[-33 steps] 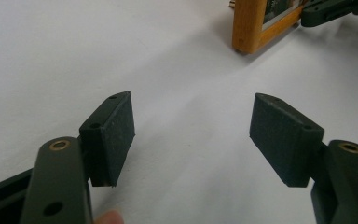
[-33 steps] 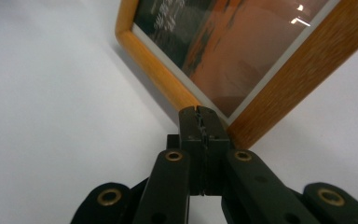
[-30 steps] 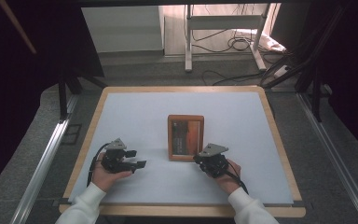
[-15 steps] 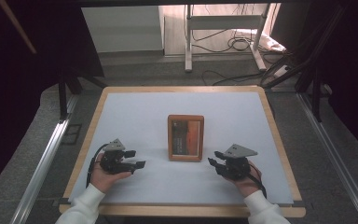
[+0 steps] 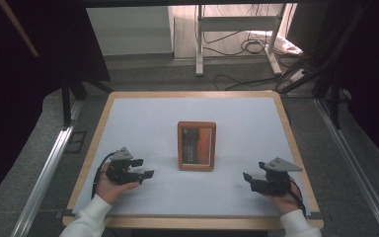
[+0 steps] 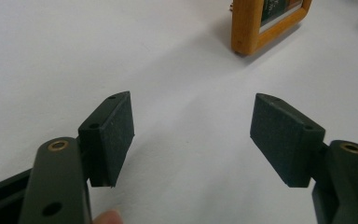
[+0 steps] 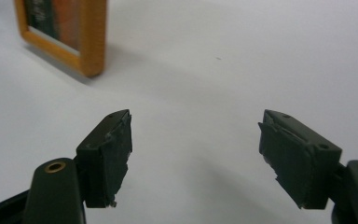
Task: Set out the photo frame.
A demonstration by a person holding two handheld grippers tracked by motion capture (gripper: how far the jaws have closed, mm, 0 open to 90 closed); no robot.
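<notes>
A small wooden picture frame [image 5: 196,145] lies flat in the middle of the white table top. In the left gripper view the frame [image 6: 251,28] sits far ahead to the upper right, and in the right gripper view the frame [image 7: 91,37] sits at the upper left. My left gripper [image 5: 144,168] rests near the front left, pointing right, and it is open and empty [image 6: 193,100]. My right gripper [image 5: 252,173] is at the front right, well clear of the frame. Its jaws have just been opening and nothing is between them [image 7: 196,114].
The white table top has a wooden rim [image 5: 291,143]. Beyond the far edge stand a metal stand [image 5: 237,24] and floor cables [image 5: 256,47]. Metal rails [image 5: 44,173] run along both sides of the table.
The right gripper has slid to the right, away from the frame's lower right corner, and its jaws have spread apart. The left gripper has kept still.
</notes>
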